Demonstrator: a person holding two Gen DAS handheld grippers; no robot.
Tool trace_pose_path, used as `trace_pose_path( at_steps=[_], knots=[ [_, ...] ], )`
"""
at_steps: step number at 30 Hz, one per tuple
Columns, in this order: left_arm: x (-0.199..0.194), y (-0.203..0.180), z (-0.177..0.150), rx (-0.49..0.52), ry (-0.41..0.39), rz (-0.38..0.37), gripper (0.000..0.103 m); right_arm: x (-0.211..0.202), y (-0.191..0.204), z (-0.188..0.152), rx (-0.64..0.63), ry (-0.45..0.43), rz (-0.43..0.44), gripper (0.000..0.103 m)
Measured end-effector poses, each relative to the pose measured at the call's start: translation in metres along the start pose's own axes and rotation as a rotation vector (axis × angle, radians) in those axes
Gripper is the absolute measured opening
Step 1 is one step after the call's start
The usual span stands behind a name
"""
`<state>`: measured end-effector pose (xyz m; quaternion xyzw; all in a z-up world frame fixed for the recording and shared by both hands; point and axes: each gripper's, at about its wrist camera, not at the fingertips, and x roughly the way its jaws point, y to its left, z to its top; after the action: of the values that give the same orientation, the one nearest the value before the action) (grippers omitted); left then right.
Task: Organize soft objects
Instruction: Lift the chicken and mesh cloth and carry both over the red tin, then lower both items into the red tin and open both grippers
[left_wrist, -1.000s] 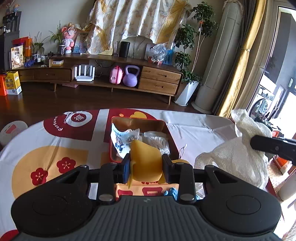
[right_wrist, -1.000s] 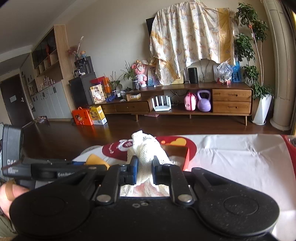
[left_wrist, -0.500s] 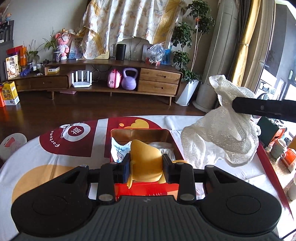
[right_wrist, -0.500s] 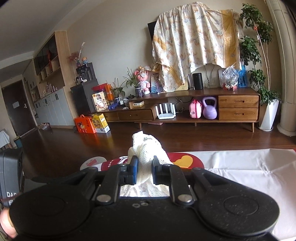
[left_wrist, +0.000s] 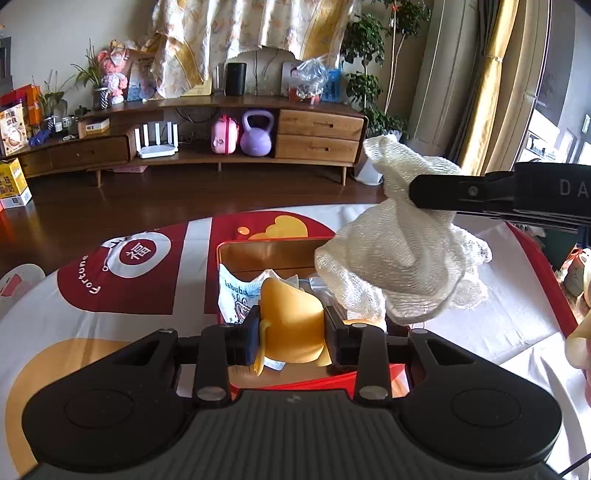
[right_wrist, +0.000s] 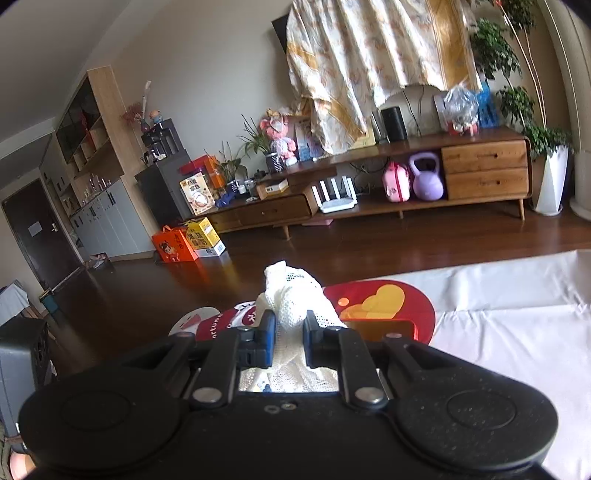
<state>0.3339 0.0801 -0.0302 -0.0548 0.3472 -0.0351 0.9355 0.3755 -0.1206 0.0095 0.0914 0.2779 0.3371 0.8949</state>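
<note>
Left tool (left_wrist: 291, 334) grips yellow piece (left_wrist: 290, 325); right tool (right_wrist: 289, 341) grips mesh cloth (right_wrist: 295, 299) above box rim (left_wrist: 266, 244).

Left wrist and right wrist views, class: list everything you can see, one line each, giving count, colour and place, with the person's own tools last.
mesh cloth: one, white, hanging above the box, held.
soft yellow piece: one, yellow, over the box, held.
box: one, red with a gold inside, on the table.
printed pouch: one, white and blue, inside the box.
tablecloth: one, white, red and yellow, covering the table.
kettlebell: one, purple, on the cabinet's shelf.
router: one, white, same shelf.
left gripper: one, black, jaws shut on the yellow piece.
right gripper: one, black, jaws shut on the mesh cloth.
</note>
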Motion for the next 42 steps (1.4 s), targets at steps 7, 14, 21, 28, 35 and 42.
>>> trace_pose_path(
  at_steps=[7, 14, 21, 28, 35, 42],
  knots=[
    [0.032, 0.003, -0.001, 0.015, 0.044, -0.004, 0.034, 0.029, -0.017, -0.006, 0.051, 0.010, -0.007, 0.014],
    [0.057, 0.001, -0.007, 0.038, 0.082, -0.012, 0.034, 0.054, -0.029, -0.021, 0.072, 0.060, -0.028, 0.015],
    [0.075, 0.001, -0.010, 0.046, 0.105, -0.022, 0.034, 0.072, -0.040, -0.034, 0.071, 0.113, -0.072, 0.015],
    [0.087, 0.001, -0.015, 0.042, 0.131, -0.021, 0.034, 0.086, -0.043, -0.046, 0.059, 0.159, -0.106, 0.015],
    [0.094, 0.006, -0.019, 0.014, 0.157, -0.015, 0.036, 0.089, -0.037, -0.049, 0.018, 0.199, -0.151, 0.018],
    [0.091, 0.005, -0.020, 0.013, 0.157, -0.002, 0.041, 0.086, -0.026, -0.047, -0.049, 0.232, -0.193, 0.023]
  ],
)
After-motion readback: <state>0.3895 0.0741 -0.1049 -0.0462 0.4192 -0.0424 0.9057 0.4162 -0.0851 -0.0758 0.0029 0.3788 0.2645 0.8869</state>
